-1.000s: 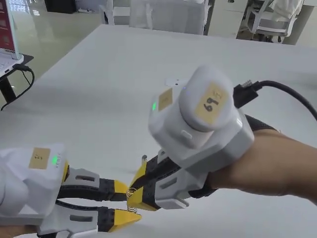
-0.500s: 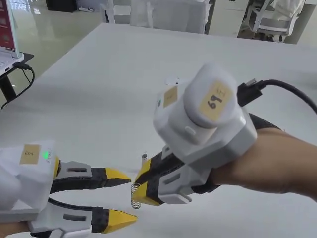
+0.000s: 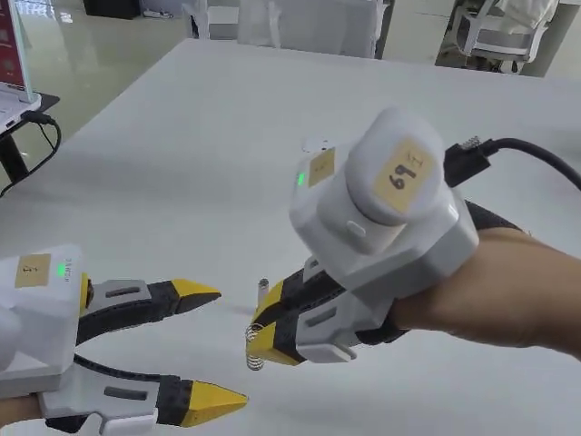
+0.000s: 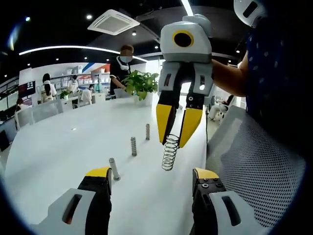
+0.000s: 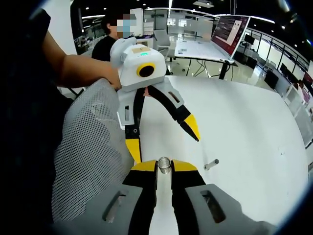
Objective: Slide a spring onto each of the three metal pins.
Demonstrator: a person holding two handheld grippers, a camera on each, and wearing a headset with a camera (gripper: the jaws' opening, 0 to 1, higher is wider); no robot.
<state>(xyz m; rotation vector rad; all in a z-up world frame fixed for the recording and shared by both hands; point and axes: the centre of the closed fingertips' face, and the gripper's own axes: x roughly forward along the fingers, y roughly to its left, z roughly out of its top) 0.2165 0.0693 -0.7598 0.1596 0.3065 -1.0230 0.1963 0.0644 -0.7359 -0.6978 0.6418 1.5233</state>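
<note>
My right gripper [image 3: 260,338] is shut on a small steel spring [image 3: 255,352] that hangs from its yellow tips just above the white table [image 3: 182,163]. In the left gripper view the spring [image 4: 169,153] hangs upright from the right gripper [image 4: 173,141], right of a bare metal pin [image 4: 113,169]. Two further pins [image 4: 133,146] [image 4: 147,131] each carry a spring. The bare pin [image 3: 263,291] stands just behind the right jaws. My left gripper [image 3: 213,345] faces them, wide open with nothing in it. From the right gripper view, the spring [image 5: 164,162] sits between the shut jaws.
A mesh chair back [image 5: 93,147] stands at the table's near edge. Office chairs [image 3: 490,32] stand past the far end, and a laptop on a stand [image 3: 14,82] is off to the left. A small white object [image 3: 316,145] lies mid-table. People stand in the background.
The left gripper has opened wide and drawn back to the left, away from the spring. The right gripper keeps the spring and has lifted it slightly.
</note>
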